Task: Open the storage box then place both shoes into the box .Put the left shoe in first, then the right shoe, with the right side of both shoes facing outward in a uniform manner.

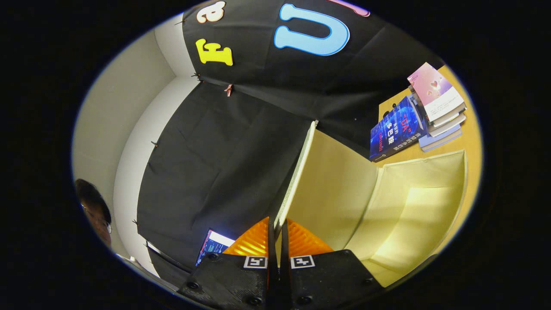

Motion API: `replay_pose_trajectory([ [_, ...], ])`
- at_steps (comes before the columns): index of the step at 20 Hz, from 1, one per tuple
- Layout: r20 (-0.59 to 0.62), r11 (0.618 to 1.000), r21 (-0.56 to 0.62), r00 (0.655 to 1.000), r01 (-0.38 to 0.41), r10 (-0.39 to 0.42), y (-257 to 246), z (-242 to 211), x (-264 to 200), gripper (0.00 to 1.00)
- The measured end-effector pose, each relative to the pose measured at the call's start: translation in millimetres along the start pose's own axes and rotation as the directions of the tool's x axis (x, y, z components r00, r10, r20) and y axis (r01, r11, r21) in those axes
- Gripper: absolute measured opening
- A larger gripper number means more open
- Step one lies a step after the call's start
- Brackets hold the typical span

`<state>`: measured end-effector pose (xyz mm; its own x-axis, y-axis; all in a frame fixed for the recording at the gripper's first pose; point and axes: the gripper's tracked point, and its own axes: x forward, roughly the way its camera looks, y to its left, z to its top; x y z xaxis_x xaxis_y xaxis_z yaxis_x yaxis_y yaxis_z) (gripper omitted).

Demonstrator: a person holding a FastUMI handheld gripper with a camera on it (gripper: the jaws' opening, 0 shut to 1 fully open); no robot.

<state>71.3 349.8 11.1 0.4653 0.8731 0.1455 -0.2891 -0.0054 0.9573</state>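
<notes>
My gripper (277,230) is shut on the edge of the storage box's lid (333,181), a pale cream panel that runs up and away from between my fingers. The lid is swung up and stands raised. To its right the open storage box (456,189) shows its pale fabric inner walls, with nothing seen inside. The view is tilted, so the box and table appear rotated.
Several stacked books (434,107) and a dark blue book (396,129) lie on the wooden table (471,129) beyond the box. A lit screen (211,245) sits to the left of my fingers. A person's head (94,211) shows further left.
</notes>
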Motion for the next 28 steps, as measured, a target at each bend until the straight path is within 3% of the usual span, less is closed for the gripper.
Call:
replay_pose_trajectory([
  [5,-0.015,1.000,0.015,1.000,0.002,-0.002,5,-8,28,0.05],
  [11,-0.011,1.000,0.017,1.000,0.017,-0.016,1,-7,43,0.15],
  [12,-0.005,1.000,0.014,1.000,0.024,-0.024,0,-5,45,0.21],
  [16,0.026,0.997,-0.016,0.997,0.070,-0.069,-12,2,42,0.73],
  [18,0.043,0.996,-0.026,0.995,0.088,-0.087,-15,6,38,0.85],
  [23,0.042,0.986,-0.084,0.990,0.141,-0.138,-22,4,19,0.94],
  [28,0.103,0.924,-0.220,0.949,0.312,-0.297,-45,13,-27,0.97],
])
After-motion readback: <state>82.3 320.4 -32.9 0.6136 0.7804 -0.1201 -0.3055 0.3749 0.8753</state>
